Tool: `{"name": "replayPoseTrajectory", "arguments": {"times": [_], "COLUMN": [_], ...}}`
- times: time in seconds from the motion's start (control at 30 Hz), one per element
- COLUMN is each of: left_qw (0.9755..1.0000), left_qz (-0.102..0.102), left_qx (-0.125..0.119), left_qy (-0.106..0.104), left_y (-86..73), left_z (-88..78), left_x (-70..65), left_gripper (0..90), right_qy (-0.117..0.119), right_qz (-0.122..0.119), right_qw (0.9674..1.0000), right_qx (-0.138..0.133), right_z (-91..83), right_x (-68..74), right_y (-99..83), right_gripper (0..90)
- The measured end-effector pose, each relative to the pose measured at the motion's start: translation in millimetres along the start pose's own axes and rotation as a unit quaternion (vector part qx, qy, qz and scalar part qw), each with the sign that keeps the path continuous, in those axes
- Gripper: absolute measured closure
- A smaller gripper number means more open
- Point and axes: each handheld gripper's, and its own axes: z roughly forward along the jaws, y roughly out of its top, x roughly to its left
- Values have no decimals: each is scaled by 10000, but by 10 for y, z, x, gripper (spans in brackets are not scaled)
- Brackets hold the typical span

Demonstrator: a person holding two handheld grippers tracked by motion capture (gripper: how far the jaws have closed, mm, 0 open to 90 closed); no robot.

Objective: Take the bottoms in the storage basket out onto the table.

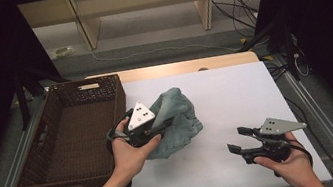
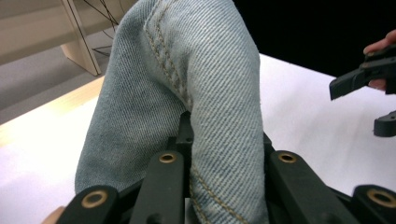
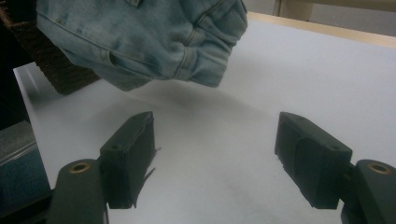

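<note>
Left gripper (image 1: 152, 130): jaws pinching a fold of the denim garment (image 1: 177, 117), lifted clear of the white bench (image 1: 236, 97), likely for transfer to the adjacent wicker basket (image 1: 74, 179). Right gripper (image 1: 241, 140): jaws spread, empty, standing off.

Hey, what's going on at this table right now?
A person is working at a white table with a handheld gripper in each hand. The left gripper is shut on a crumpled piece of light blue denim clothing, holding it just above the tabletop next to a brown wicker basket. The right gripper is open with nothing between its fingers, off to the right and pointing toward the denim.
</note>
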Motion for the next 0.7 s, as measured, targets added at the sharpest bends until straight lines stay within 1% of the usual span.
{"name": "replayPoseTrajectory", "arguments": {"times": [0.37, 0.7], "left_qw": [9996, 9992], "left_qz": [7, 0], "left_qx": [267, 405], "left_qy": [-33, -50], "left_y": [-121, -198], "left_z": [145, 235], "left_x": [-13, -14], "left_gripper": [741, 740], "right_qy": [1, 0], "right_qz": [-1, -1], "right_qw": [10000, 10000], "right_qx": [-1, -1], "right_z": [0, 1], "right_x": [1, 0], "right_y": [1, 1], "right_gripper": [297, 297]}}
